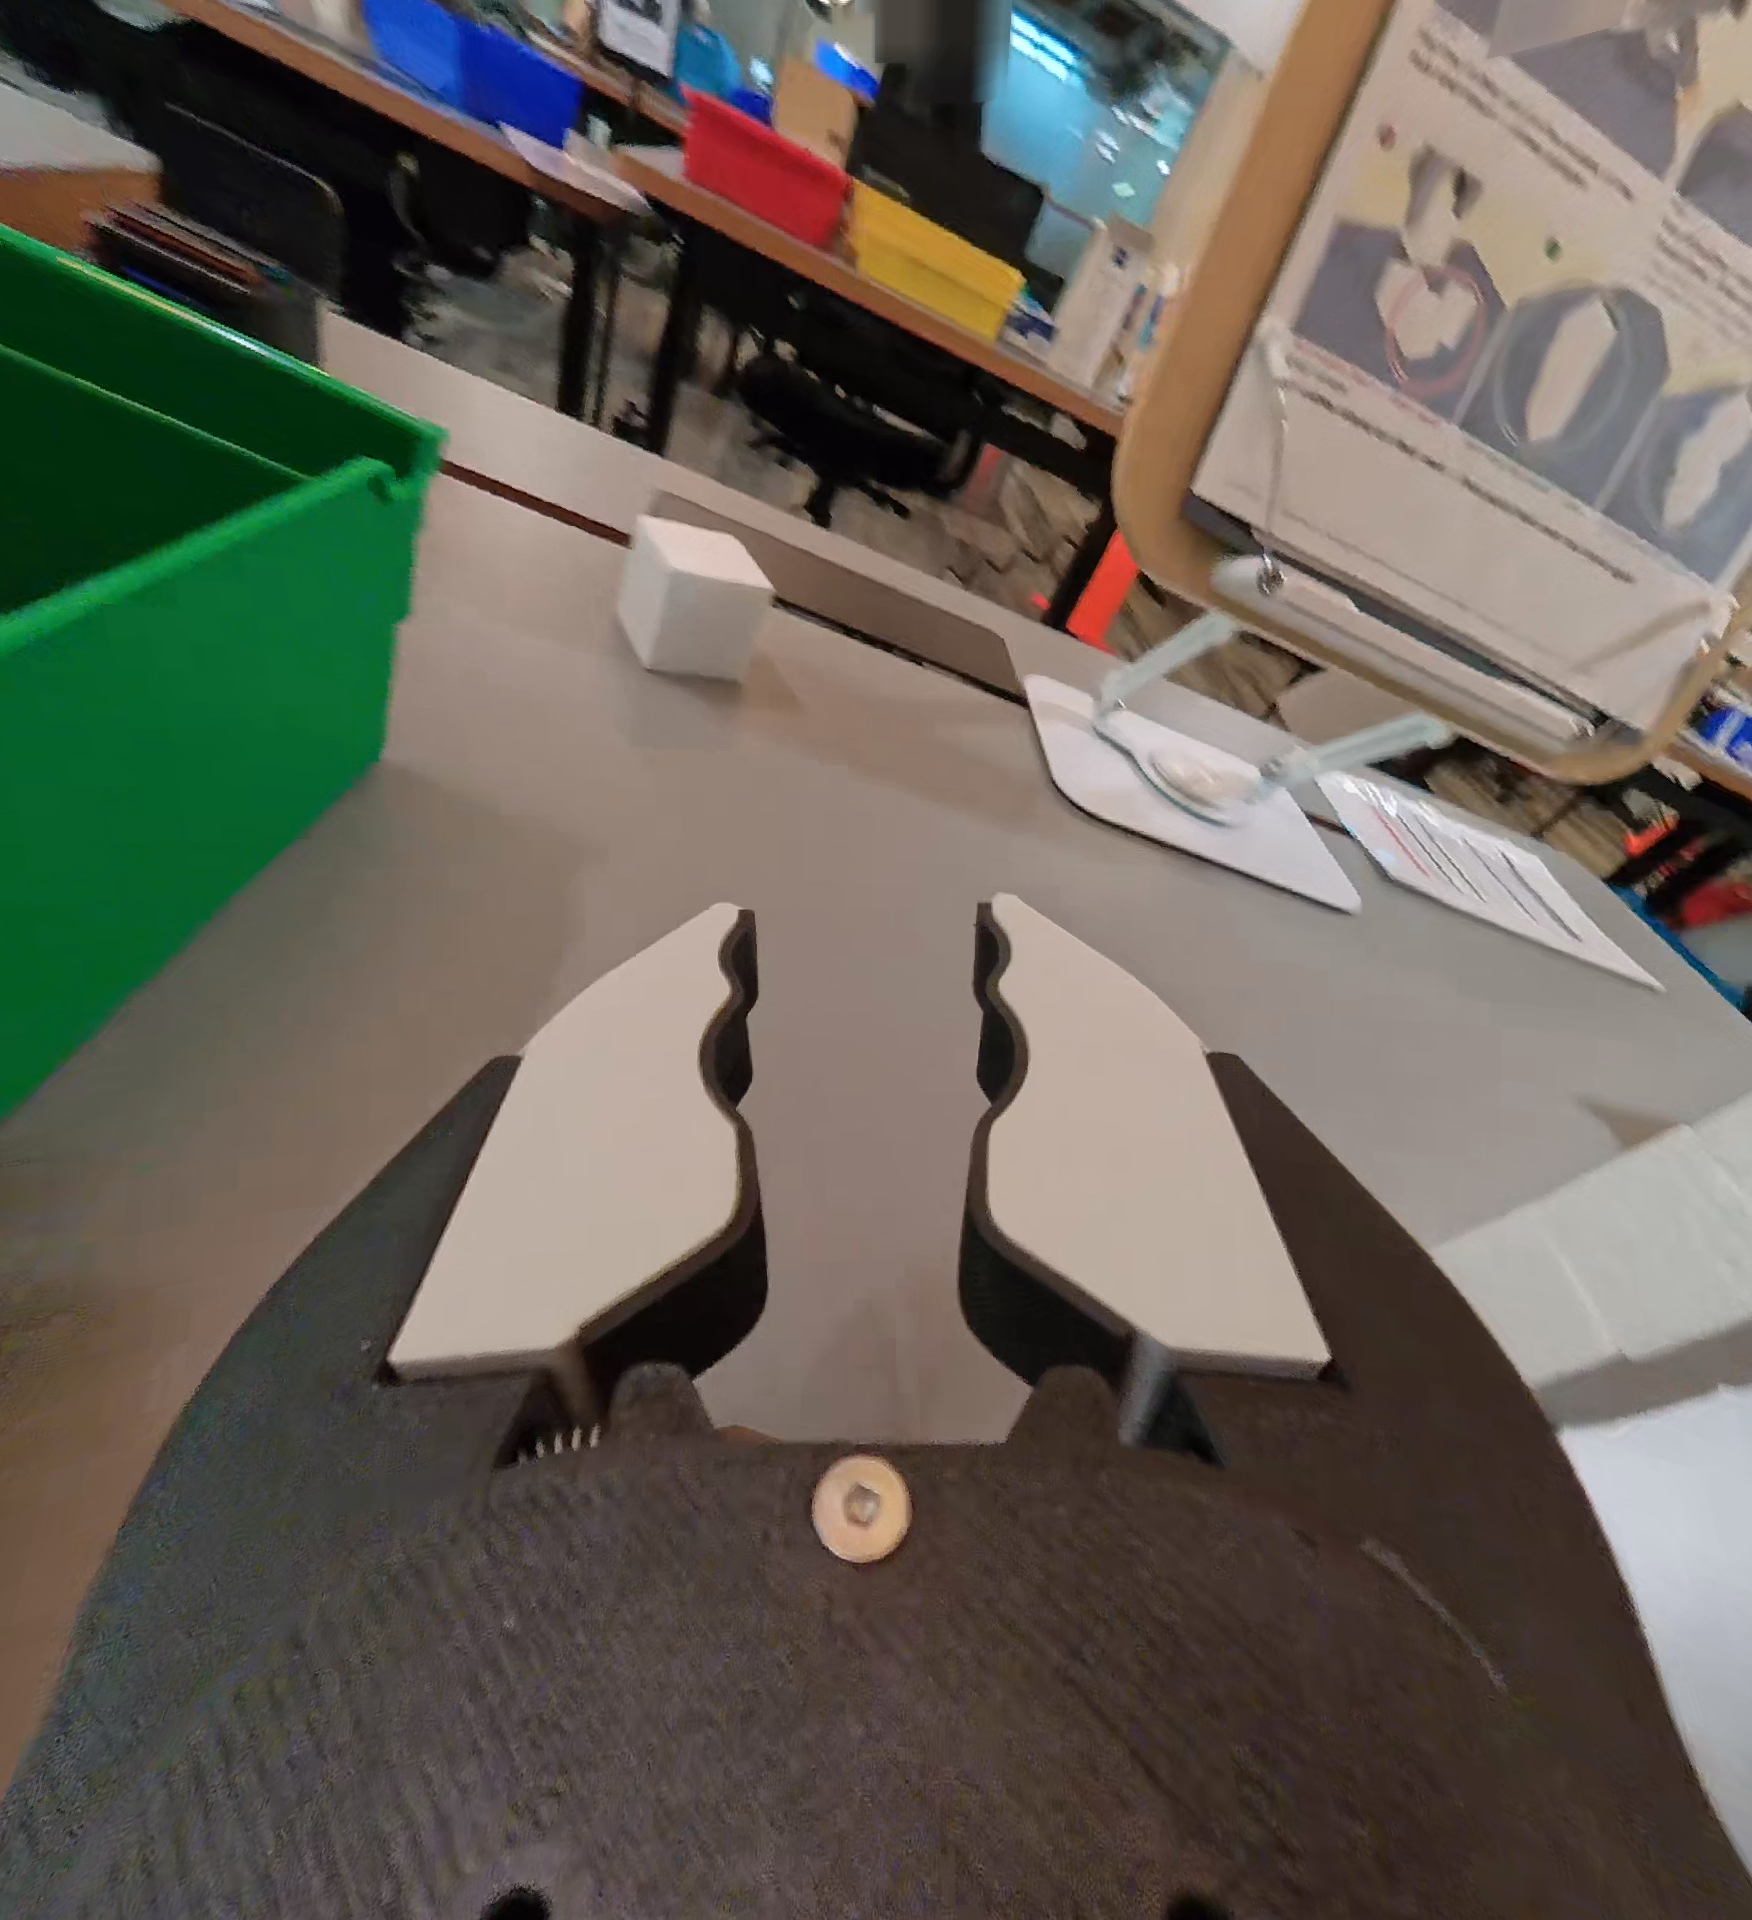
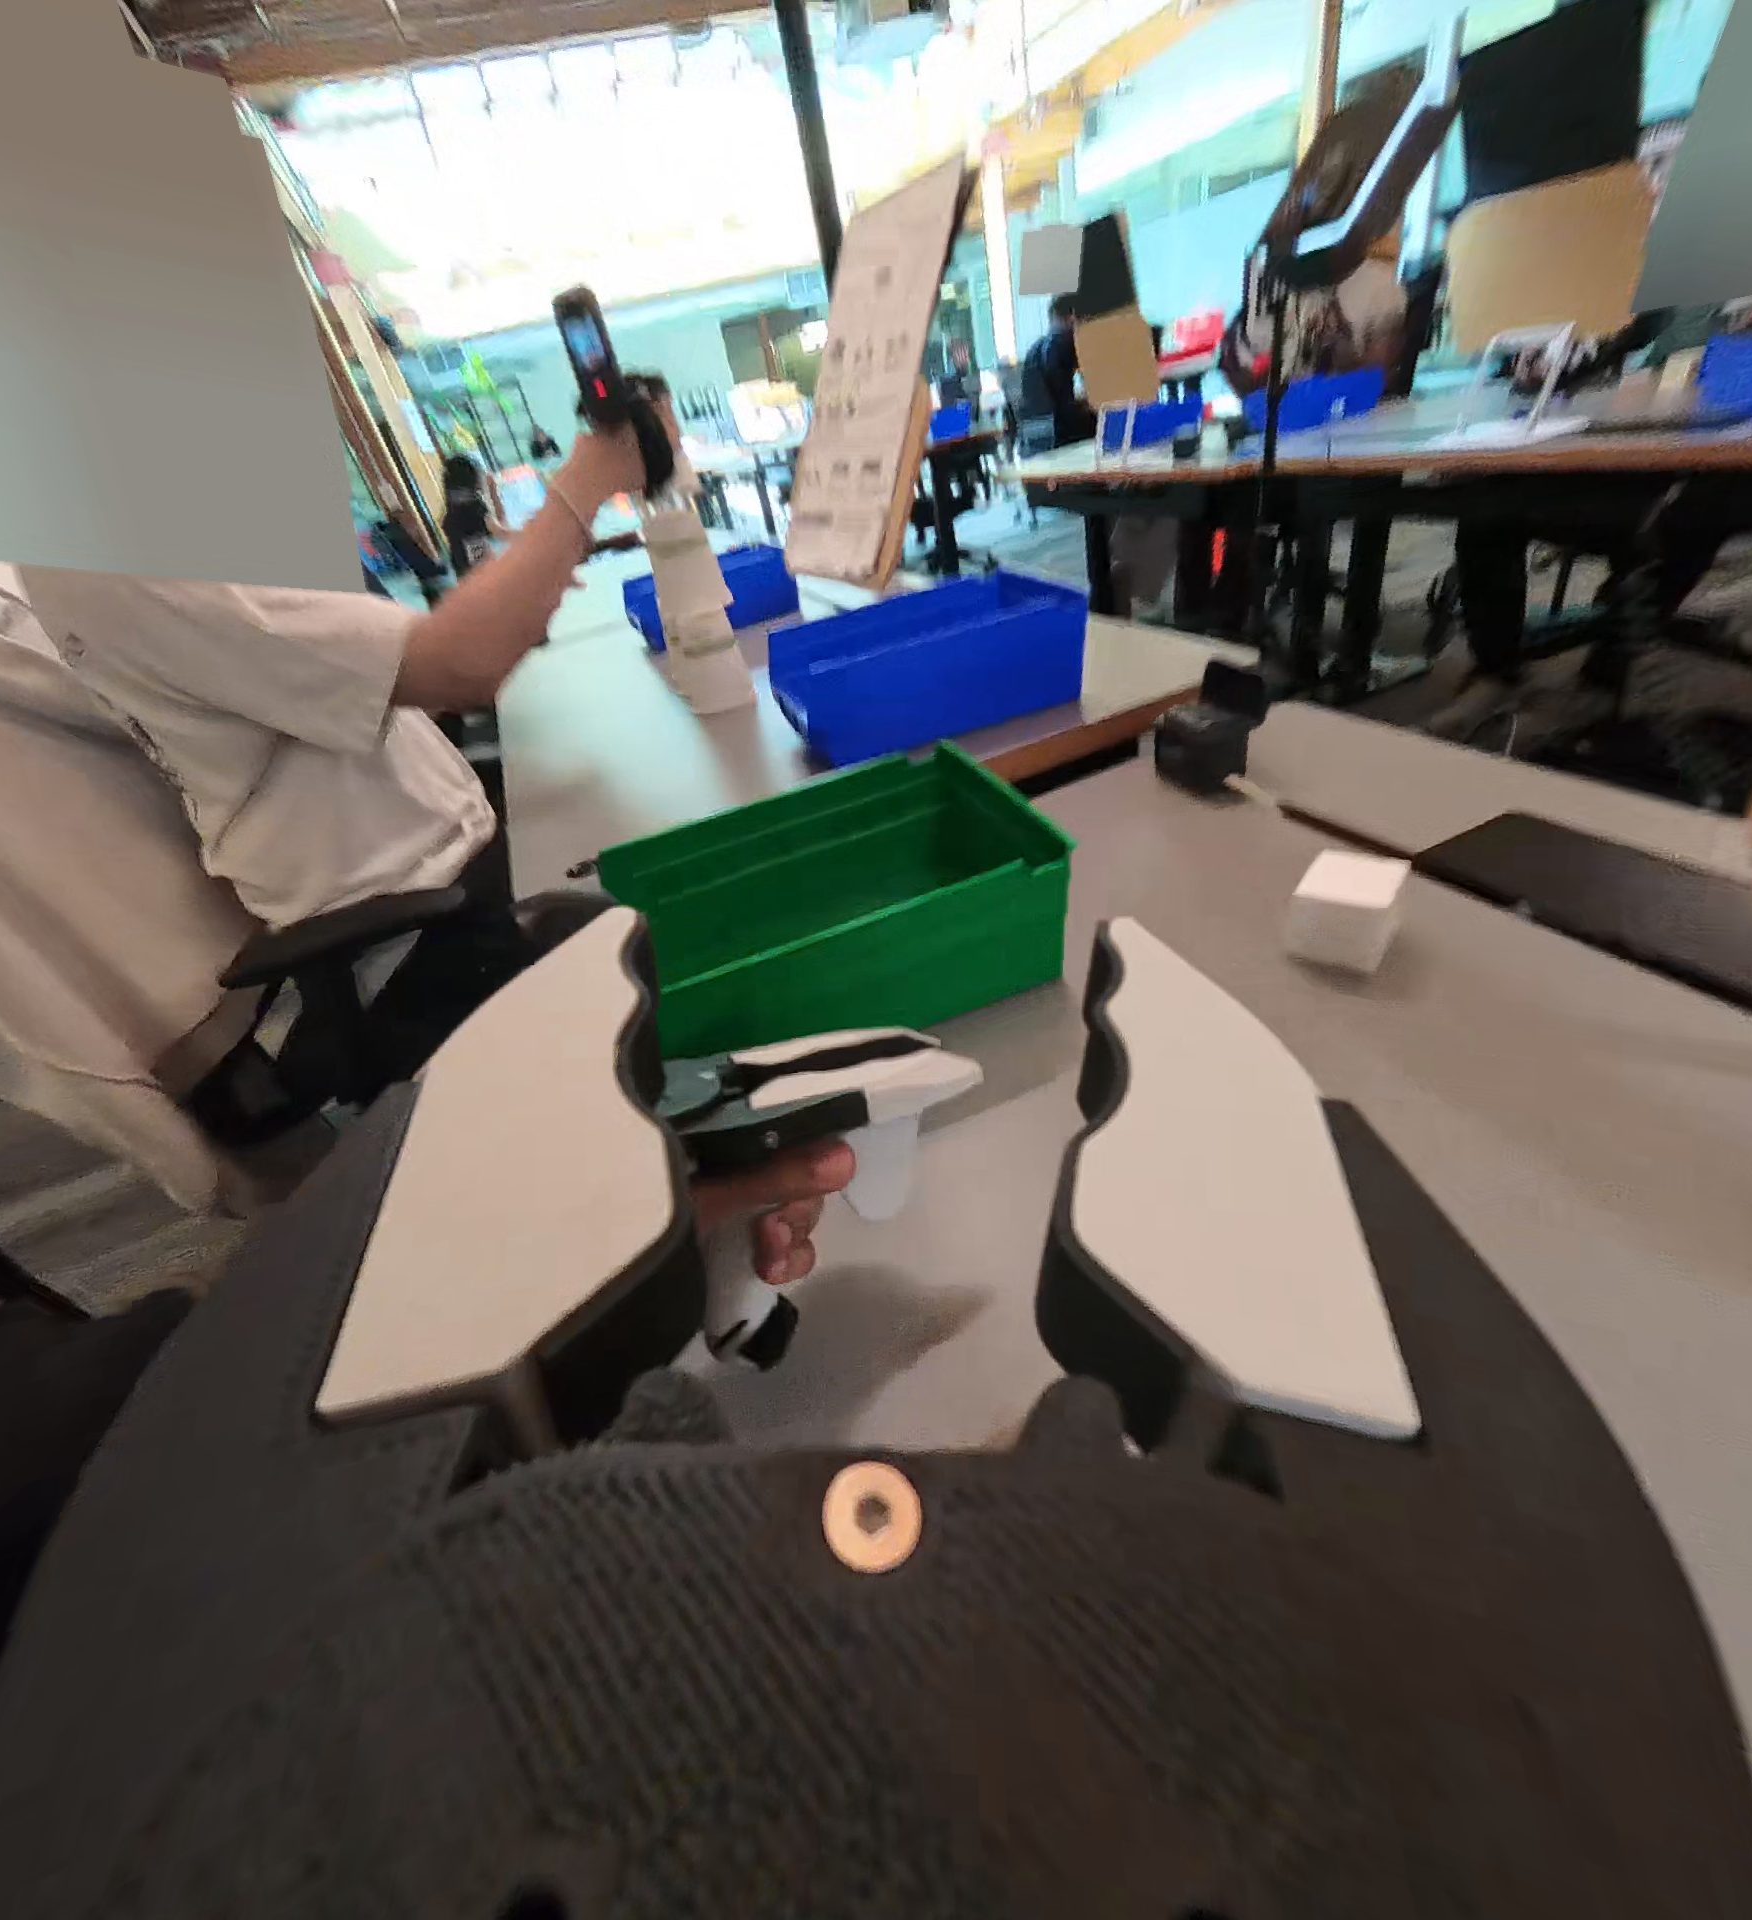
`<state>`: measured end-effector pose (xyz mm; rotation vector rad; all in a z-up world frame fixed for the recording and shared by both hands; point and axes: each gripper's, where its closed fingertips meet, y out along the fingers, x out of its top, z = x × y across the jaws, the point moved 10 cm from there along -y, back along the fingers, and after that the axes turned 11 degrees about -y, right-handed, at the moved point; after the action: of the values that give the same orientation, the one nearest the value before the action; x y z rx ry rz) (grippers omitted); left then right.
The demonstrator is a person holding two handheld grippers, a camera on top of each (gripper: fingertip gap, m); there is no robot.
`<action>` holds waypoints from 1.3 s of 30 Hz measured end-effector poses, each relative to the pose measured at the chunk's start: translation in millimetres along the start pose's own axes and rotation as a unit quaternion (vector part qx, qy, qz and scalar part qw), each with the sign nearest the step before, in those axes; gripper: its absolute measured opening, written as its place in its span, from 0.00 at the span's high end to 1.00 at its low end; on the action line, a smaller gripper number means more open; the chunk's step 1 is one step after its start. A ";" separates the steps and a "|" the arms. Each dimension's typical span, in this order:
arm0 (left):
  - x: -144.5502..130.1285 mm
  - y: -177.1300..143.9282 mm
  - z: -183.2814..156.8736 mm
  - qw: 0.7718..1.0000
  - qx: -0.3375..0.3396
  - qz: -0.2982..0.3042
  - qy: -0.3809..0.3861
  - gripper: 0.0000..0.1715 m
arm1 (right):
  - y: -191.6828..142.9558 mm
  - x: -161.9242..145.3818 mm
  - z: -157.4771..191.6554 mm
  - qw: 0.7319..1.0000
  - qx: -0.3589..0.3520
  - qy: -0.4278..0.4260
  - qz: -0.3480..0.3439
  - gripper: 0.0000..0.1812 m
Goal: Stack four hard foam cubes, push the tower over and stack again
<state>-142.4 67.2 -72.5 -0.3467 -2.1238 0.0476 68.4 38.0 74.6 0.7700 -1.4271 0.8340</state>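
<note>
Left tool (image 1: 861, 914) hovered low over the grey desk (image 1: 560, 831), jaws spread, empty. Right tool (image 2: 867, 935) likewise spread, gripping nothing. White cube (image 1: 693, 597) sat untouched farther off; green bin (image 1: 155, 665) left, apparently empty.

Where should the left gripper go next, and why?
Probably straight ahead toward the white cube. The left gripper is open and holds nothing, hovering over the bare grey table. The cube sits alone beyond its fingers, slightly left, with the green bin off to the side. This is only a guess.
</note>
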 end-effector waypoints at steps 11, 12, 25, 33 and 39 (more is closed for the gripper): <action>7.4 -11.8 6.4 0.999 0.019 -0.034 0.008 0.75 | 190.4 -102.6 -110.5 0.971 -0.214 0.041 0.102 0.53; 7.5 -12.5 8.0 0.999 0.017 -0.031 0.003 0.75 | 204.1 -106.8 -120.5 0.967 -0.225 0.031 0.119 0.52; 9.8 -3.0 21.1 0.998 -0.003 0.004 -0.057 0.76 | 321.7 -170.3 -196.4 0.907 -0.273 0.027 0.320 0.56; 5.0 -0.7 14.5 0.999 -0.013 0.013 -0.049 0.77 | 302.4 -93.3 -150.5 0.958 -0.234 -0.002 0.167 0.69; -2.9 -2.1 0.7 0.999 -0.037 0.031 -0.002 0.79 | 258.2 23.5 -91.4 0.988 -0.148 -0.038 0.028 0.69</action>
<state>-142.0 64.6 -75.0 -0.4572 -2.1227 0.0054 -106.1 250.1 87.0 0.5409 -1.6028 0.6198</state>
